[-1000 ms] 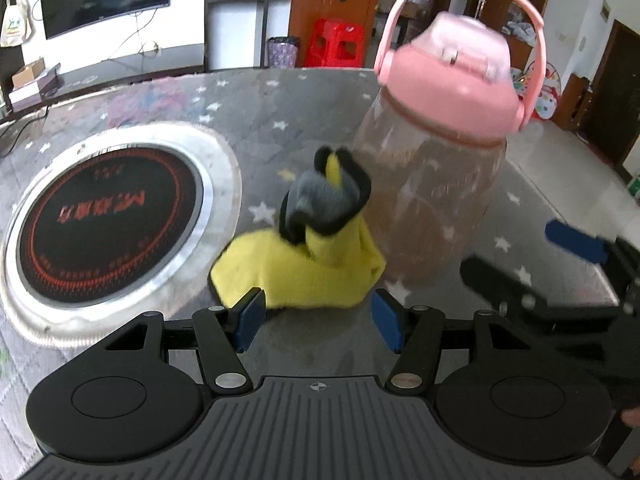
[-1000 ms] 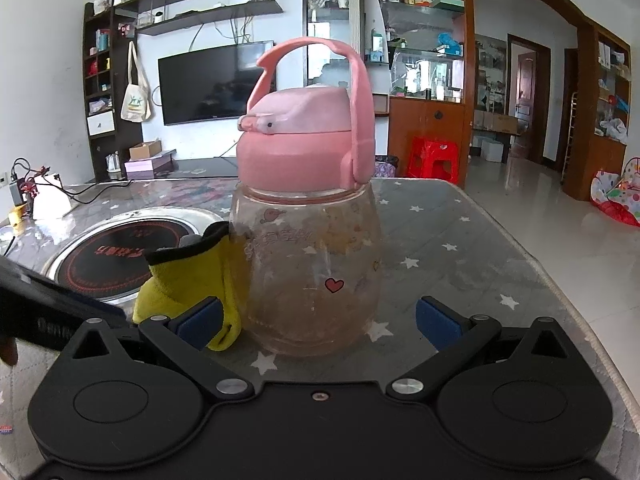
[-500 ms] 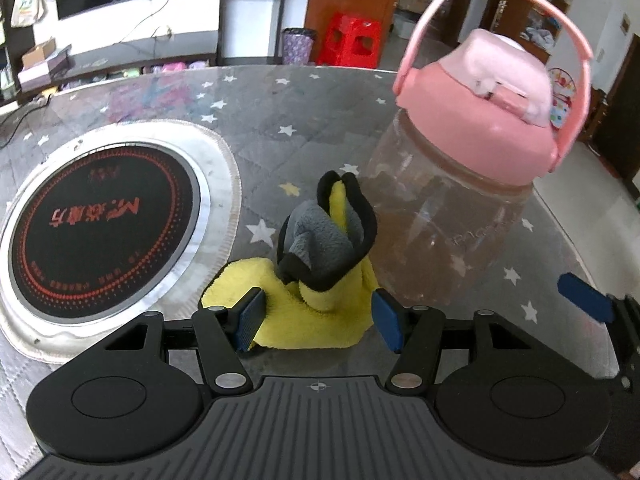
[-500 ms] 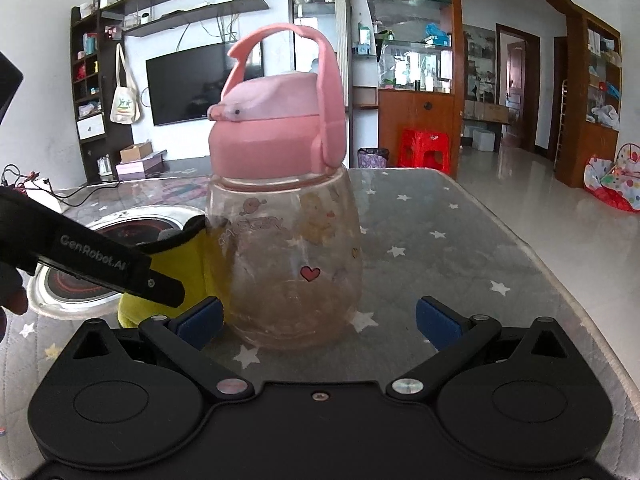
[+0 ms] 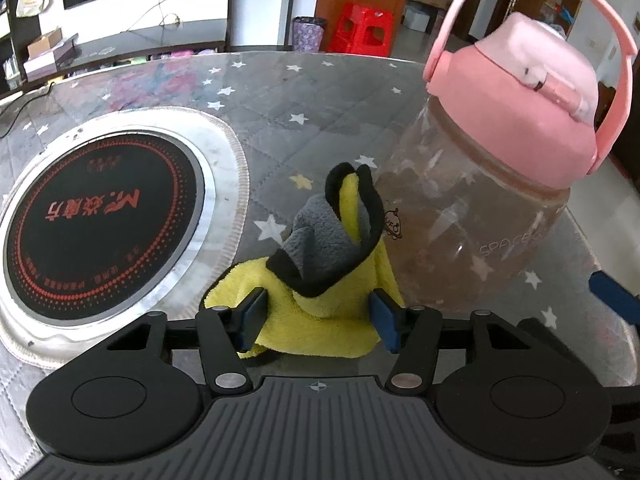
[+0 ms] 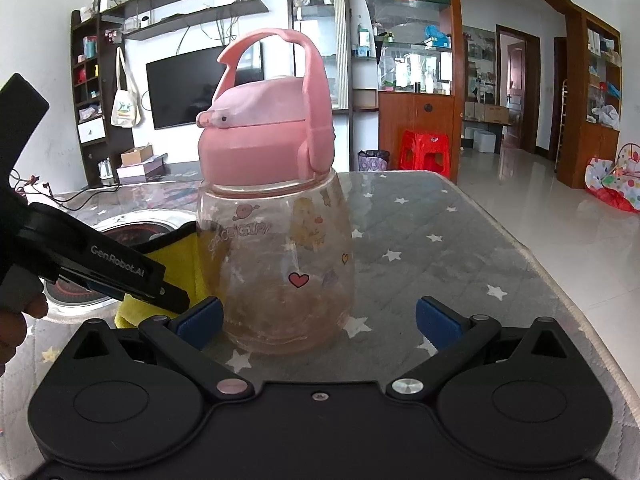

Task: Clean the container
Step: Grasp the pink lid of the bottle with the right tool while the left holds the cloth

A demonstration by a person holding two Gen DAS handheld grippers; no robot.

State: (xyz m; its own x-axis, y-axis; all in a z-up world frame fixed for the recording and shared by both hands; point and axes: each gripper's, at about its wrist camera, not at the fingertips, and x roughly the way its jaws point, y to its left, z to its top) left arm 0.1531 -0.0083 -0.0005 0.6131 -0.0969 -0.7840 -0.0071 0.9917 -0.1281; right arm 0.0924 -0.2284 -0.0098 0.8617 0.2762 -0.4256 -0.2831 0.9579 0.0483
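Observation:
A clear plastic jug with a pink lid and handle stands upright on the star-patterned table; its inside looks stained brown. It also shows in the left wrist view. A yellow and grey cloth with black trim lies bunched against the jug's left side, and it shows in the right wrist view. My left gripper is open, its fingers on either side of the cloth's near part. My right gripper is open wide, just in front of the jug's base.
A round induction hob with a steel rim is set into the table at the left. The table's right edge drops to a tiled floor. The left gripper's body crosses the right wrist view at left.
My left gripper has moved forward and down until its fingers flank the cloth. My right gripper has come closer to the jug.

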